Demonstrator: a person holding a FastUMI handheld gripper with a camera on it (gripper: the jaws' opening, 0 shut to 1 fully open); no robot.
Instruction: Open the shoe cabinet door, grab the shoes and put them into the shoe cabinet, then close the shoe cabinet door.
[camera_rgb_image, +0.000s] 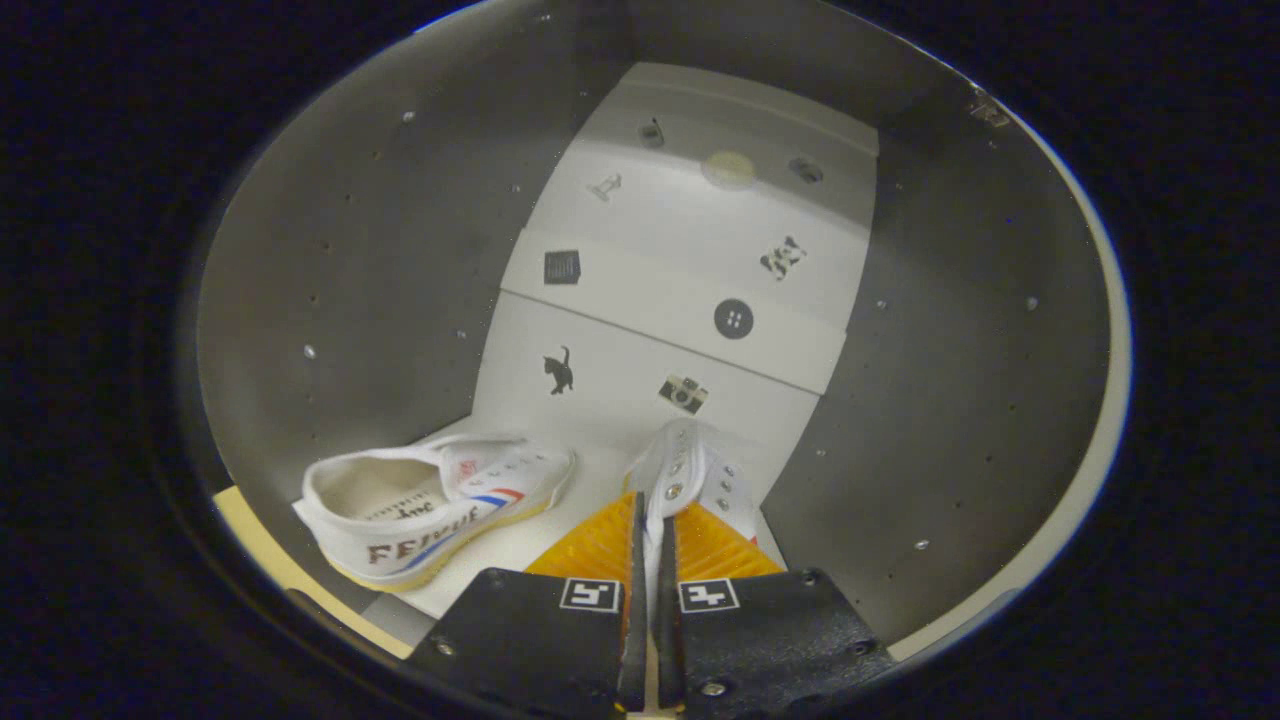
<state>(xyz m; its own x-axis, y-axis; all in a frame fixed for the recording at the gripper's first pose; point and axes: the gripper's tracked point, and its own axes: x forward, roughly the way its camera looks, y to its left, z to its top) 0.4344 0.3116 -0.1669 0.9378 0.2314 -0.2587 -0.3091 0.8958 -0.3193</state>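
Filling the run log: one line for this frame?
phase: placing second shoe | gripper: shut on its edge | first shoe: on cabinet floor | door: open

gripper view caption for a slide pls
Gripper shut on a white shoe, placing it beside the other shoe inside the cabinet.

Dim overall inside the shoe cabinet (330, 270): its side walls are grey and shadowed, while the back panel (680, 260) beyond the hand-held gripper (651, 545) catches brighter light with a soft glare patch. Fisheye bending curves the edges. Focus is fairly sharp, slightly grainy.
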